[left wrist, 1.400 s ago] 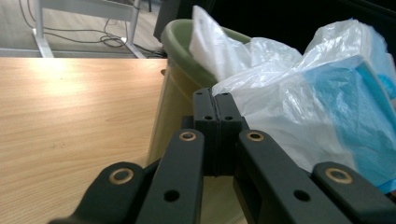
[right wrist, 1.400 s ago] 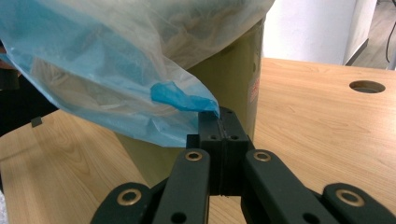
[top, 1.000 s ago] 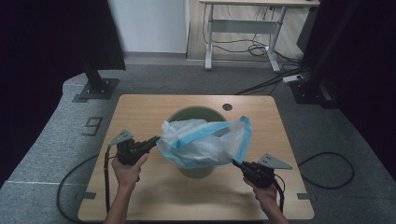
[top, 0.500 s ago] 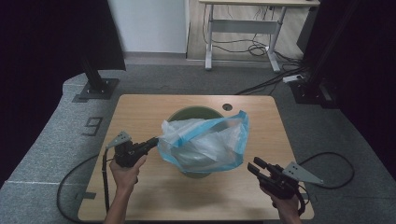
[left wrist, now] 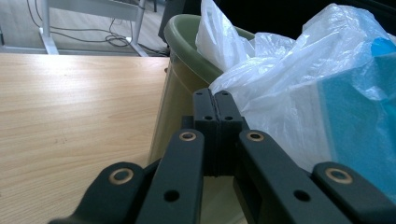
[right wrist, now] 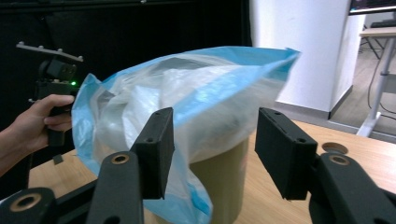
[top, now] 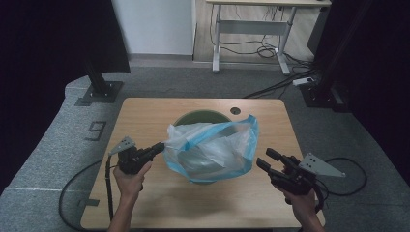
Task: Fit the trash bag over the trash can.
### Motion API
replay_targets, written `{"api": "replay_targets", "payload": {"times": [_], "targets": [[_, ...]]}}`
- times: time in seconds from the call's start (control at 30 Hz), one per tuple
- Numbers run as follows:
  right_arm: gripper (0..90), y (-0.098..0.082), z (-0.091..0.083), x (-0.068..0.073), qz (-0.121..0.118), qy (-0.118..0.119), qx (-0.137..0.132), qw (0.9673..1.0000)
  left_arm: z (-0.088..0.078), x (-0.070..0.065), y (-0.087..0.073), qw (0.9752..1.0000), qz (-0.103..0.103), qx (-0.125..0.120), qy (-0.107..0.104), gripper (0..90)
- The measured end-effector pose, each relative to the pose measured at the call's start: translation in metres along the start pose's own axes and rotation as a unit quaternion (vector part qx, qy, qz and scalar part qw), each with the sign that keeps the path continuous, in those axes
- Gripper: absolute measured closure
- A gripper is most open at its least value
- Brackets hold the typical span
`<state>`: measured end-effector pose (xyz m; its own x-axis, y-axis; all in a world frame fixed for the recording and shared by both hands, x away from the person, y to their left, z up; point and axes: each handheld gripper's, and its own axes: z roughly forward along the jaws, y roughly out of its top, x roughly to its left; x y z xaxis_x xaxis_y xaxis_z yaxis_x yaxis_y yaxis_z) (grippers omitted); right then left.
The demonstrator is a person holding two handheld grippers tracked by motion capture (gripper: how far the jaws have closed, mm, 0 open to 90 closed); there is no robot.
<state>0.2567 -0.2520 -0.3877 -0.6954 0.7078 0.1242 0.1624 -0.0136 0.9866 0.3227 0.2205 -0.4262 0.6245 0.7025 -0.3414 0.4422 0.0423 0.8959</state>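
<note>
Clearly, the left hand-held gripper [top: 159, 146] is clamped on the bag [top: 212, 147] at its nine o'clock edge. That blue-and-clear bag is draped inside and over the green bin [top: 200, 117] mid-tabletop [top: 145, 111]. At four o'clock, the right hand-held gripper [top: 267, 159] has just been opening, nothing held between its jaws.

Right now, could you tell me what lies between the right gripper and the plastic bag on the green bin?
Nothing: in the high view, only bare table separates the right gripper, jaws apart, from the plastic bag draped over the green bin.
</note>
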Motion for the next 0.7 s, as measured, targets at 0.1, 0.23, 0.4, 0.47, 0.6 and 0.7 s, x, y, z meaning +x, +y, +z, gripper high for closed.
{"api": "replay_targets", "payload": {"times": [0.1,0.23,0.4,0.47,0.6,0.7], "targets": [[44.4,0.000,0.004,0.006,-0.001,0.012,0.005,0.9999,0.001,-0.001,0.000,1.0000,0.000,0.001,0.000,89.8],[44.2,0.000,0.012,0.010,0.000,0.019,0.017,0.9997,0.001,-0.002,0.002,1.0000,0.002,0.001,-0.001,89.9],[59.7,-0.004,0.025,0.011,-0.001,0.006,0.037,0.9993,0.002,-0.002,0.005,1.0000,0.003,0.001,0.002,89.8],[71.7,-0.006,0.029,0.008,0.004,0.004,0.040,0.9992,0.003,-0.001,0.005,1.0000,0.002,0.002,0.003,89.8],[88.9,-0.010,0.038,0.000,0.006,0.007,0.041,0.9991,0.005,0.003,0.007,1.0000,0.000,0.003,0.008,89.8],[89.0,-0.010,0.045,-0.006,0.004,0.005,0.045,0.9990,0.007,0.006,0.009,0.9999,-0.001,0.004,0.012,89.9]]}}
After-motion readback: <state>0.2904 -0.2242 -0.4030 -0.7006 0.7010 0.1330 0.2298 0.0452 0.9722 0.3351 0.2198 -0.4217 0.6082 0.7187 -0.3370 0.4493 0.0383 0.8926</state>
